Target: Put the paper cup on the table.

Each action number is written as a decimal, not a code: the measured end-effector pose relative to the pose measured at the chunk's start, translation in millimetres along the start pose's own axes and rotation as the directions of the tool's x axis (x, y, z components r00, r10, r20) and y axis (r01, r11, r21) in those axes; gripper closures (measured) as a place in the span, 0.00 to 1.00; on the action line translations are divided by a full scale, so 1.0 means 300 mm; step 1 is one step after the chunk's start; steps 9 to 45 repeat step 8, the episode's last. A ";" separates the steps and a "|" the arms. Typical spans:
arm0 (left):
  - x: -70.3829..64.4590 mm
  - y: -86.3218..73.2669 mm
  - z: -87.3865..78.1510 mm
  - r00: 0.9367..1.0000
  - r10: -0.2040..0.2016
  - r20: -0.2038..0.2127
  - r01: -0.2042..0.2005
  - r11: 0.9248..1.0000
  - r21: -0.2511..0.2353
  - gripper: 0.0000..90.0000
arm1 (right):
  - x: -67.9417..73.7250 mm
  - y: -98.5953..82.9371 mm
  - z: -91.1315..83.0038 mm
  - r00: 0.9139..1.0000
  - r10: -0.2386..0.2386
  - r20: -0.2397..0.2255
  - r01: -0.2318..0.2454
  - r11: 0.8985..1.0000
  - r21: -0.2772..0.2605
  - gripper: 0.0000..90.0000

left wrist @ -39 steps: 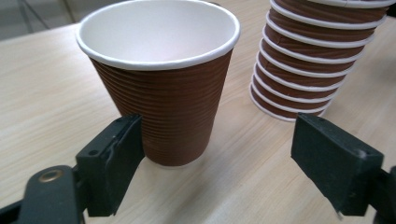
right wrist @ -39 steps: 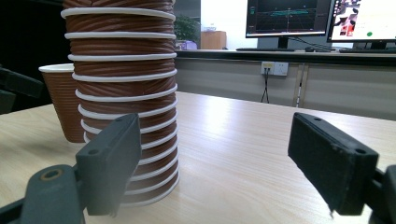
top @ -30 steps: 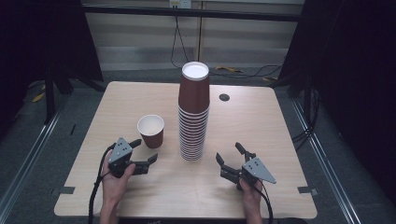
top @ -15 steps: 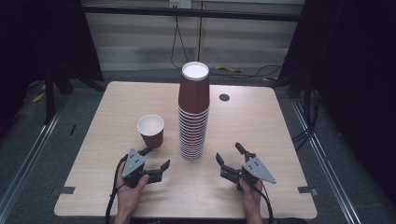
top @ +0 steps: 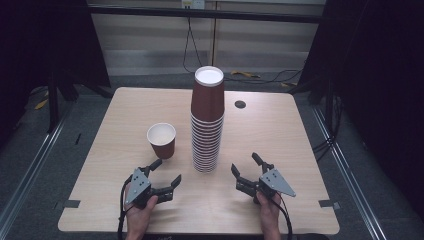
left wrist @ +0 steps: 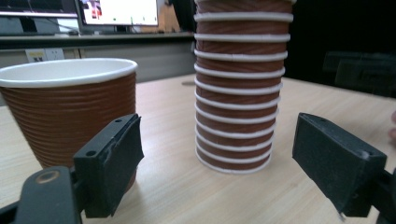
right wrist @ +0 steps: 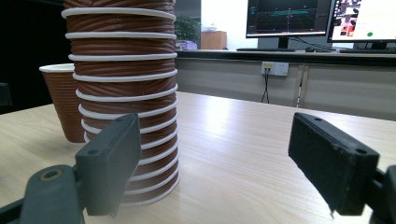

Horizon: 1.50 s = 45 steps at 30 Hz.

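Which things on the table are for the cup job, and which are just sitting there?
For the job:
stack of cups
single cup
left hand-held gripper, open
right hand-held gripper, open

Just sitting there:
round dark hole in the table
monitors behind

We are in a lab or test room, not a home. Our wooden table (top: 125, 115) stands alone on a grey floor, hemmed in by dark curtains (top: 385, 75) at the left and right of the high view. Loose cables (top: 260, 76) trail at the top centre beneath a wall socket (top: 194, 4). At the upper right of the right gripper view, monitors (right wrist: 289, 18) sit lit on a long bench (right wrist: 289, 55).
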State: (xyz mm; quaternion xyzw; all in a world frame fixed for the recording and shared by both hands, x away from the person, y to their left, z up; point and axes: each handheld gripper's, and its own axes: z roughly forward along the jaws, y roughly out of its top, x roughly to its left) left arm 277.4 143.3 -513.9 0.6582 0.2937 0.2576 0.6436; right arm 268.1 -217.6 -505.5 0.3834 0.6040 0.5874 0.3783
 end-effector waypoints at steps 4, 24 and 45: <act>0.000 -0.004 -0.009 1.000 0.008 0.020 -0.007 1.000 -0.025 0.18 | 0.000 0.000 0.000 1.000 -0.001 0.001 0.001 1.000 -0.002 0.19; 0.003 -0.004 -0.010 1.000 0.006 0.027 -0.006 1.000 -0.027 0.18 | 0.000 0.000 -0.001 1.000 -0.001 0.003 0.001 1.000 0.000 0.18; 0.003 -0.004 -0.010 1.000 0.006 0.027 -0.006 1.000 -0.027 0.18 | 0.000 0.000 -0.001 1.000 -0.001 0.003 0.001 1.000 0.000 0.18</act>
